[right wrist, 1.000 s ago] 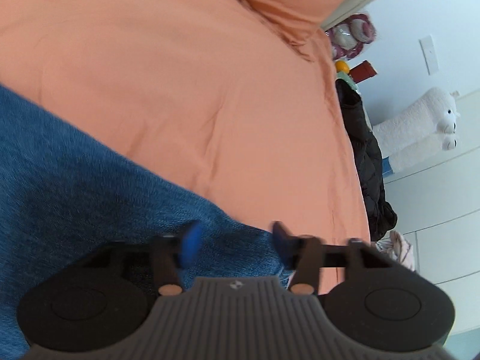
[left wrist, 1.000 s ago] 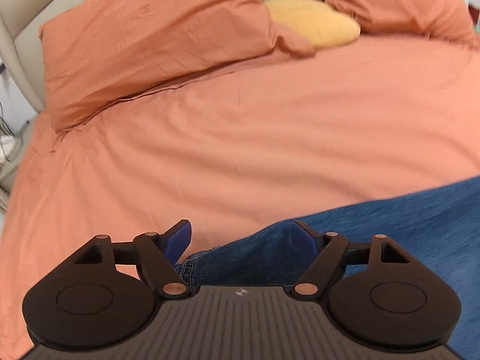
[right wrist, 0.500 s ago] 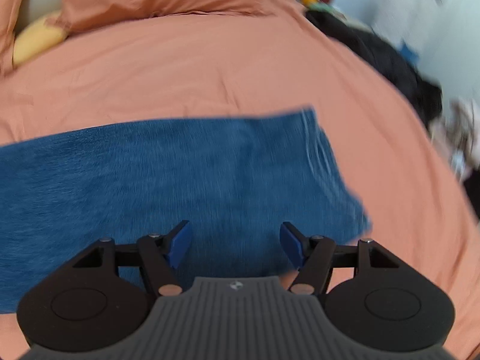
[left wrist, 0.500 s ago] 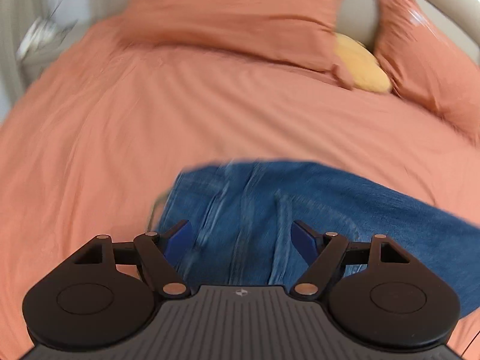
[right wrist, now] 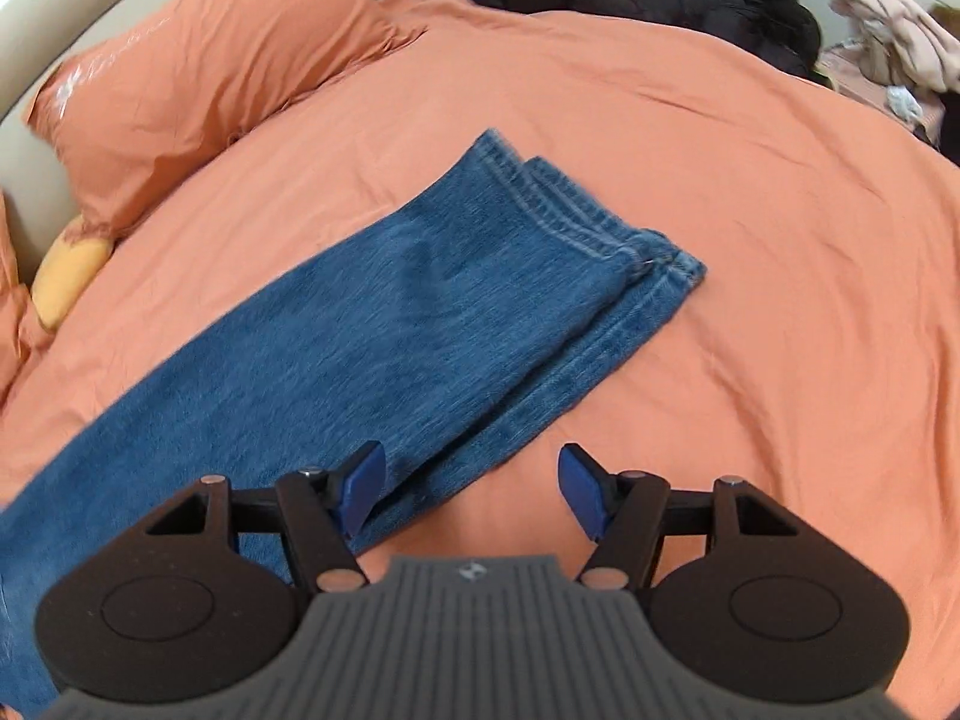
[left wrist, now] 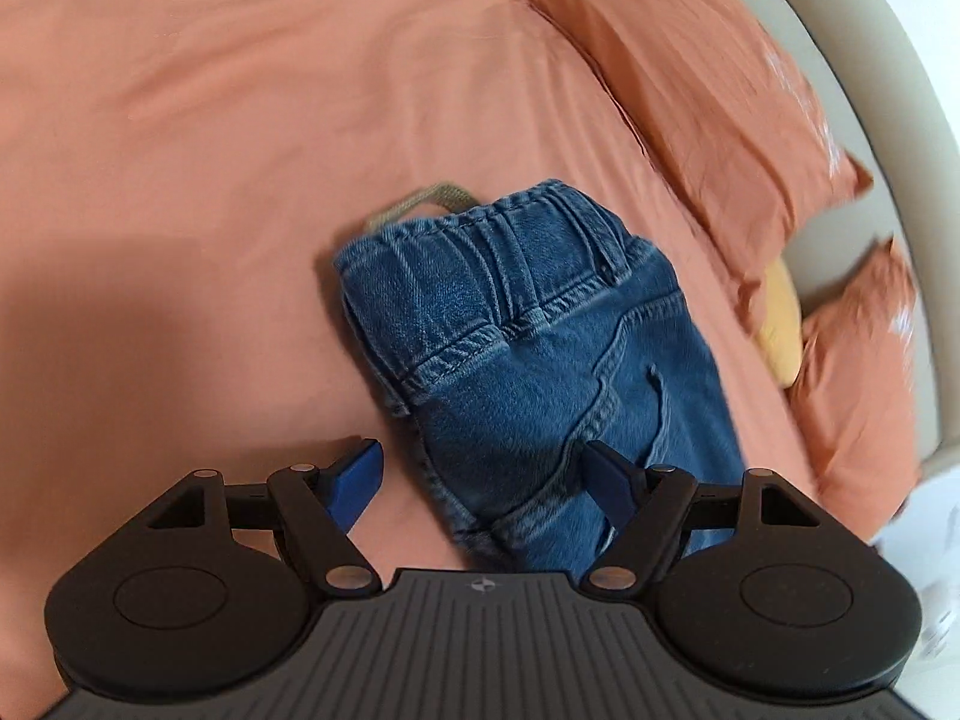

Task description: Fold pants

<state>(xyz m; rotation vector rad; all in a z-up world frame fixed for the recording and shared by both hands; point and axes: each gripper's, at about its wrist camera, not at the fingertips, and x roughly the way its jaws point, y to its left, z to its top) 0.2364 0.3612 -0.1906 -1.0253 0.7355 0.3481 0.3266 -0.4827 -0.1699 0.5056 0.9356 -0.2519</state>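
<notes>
Blue denim pants lie flat on the orange bed, folded lengthwise with one leg on the other. The left wrist view shows the waistband end [left wrist: 510, 276] with a beige drawstring loop [left wrist: 420, 204]. My left gripper [left wrist: 480, 477] is open above the seat of the pants, holding nothing. The right wrist view shows the stacked leg hems [right wrist: 600, 228]. My right gripper [right wrist: 474, 489] is open just above the near edge of the legs, its left fingertip [right wrist: 363, 483] over the denim, holding nothing.
Orange pillows [right wrist: 198, 78] and a yellow cushion [right wrist: 69, 276] lie at the headboard [left wrist: 870, 60]. A black jacket [right wrist: 660, 0] and a pile of pale clothes [right wrist: 894, 42] lie past the bed's far edge. Orange sheet [left wrist: 180, 180] surrounds the pants.
Both grippers pulled back and swung their views: the left now looks at the waistband end, the right at the leg hems. Both stayed open.
</notes>
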